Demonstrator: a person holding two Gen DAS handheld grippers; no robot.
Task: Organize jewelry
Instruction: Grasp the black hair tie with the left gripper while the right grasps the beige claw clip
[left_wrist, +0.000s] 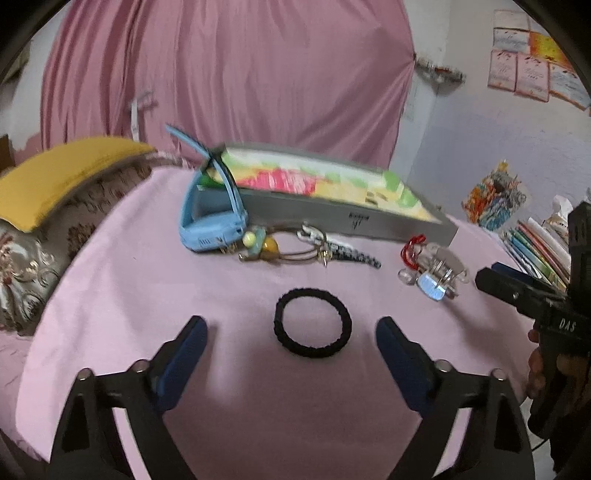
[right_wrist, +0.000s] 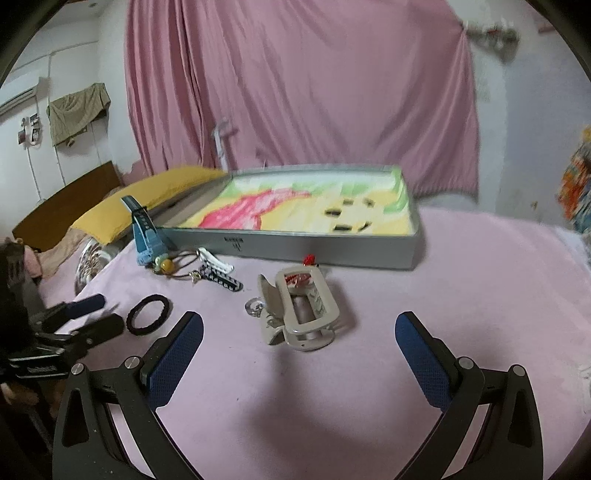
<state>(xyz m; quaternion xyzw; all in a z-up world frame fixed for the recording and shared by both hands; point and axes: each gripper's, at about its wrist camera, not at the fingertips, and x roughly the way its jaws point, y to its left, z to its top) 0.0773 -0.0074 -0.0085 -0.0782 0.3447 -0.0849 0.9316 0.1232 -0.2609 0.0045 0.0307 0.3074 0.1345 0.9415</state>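
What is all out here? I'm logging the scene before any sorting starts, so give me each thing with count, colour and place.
black hair tie: 1, black, flat on the pink cloth, just ahead of the left tongs
hair claw clip: 1, beige, mid cloth, ahead of the right tongs
clear ring: 1, transparent, touching the clip's left side
red trinket: 1, red, by the clip, near the tray
blue watch: 1, light blue, at the tray's left end
bead cord: 1, yellow and green beads, beside the watch
patterned barrette: 1, black and white, right of the cord
tray: 1, grey, colourful liner, back of cloth
pillow: 1, yellow, far left
left tongs: open, empty
right tongs: open, empty
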